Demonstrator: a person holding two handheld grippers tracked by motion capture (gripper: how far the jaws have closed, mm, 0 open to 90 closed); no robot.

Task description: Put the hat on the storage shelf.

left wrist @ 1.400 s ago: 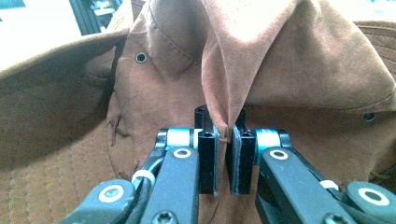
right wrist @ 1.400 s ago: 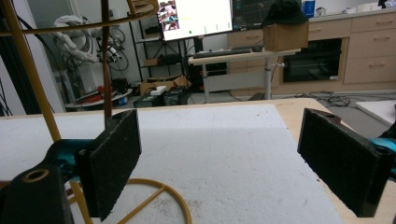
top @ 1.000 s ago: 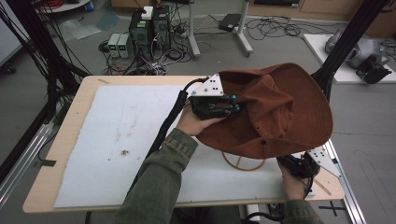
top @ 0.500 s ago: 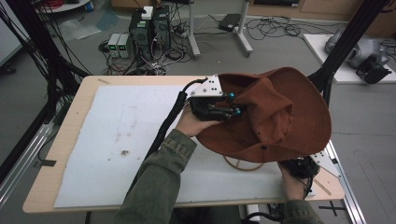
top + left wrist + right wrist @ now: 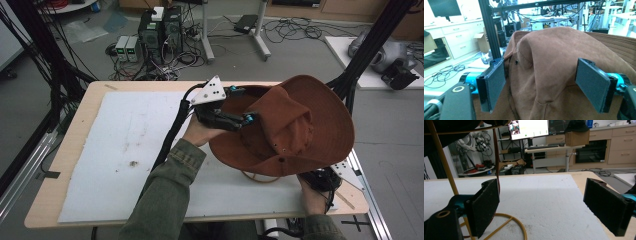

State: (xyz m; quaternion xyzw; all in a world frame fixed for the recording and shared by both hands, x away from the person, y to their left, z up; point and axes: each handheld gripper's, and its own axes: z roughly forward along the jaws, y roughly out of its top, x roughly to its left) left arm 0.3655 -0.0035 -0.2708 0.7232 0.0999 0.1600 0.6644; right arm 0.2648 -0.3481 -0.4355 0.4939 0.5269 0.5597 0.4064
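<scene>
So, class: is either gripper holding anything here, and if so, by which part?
Nothing is held. The left gripper has just opened, pads clear of the brown hat on its yellow stand; the right gripper is open too.

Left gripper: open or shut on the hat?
Open. The left gripper has just been opening; its pads stand apart beside the brown hat, whose crown lies between them unpressed.

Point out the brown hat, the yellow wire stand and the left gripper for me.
brown hat (image 5: 300, 125), high view, on its crown.
yellow wire stand (image 5: 520, 226), right gripper view, on its base ring.
left gripper (image 5: 541, 85), left gripper view, midway between its open jaws.
</scene>
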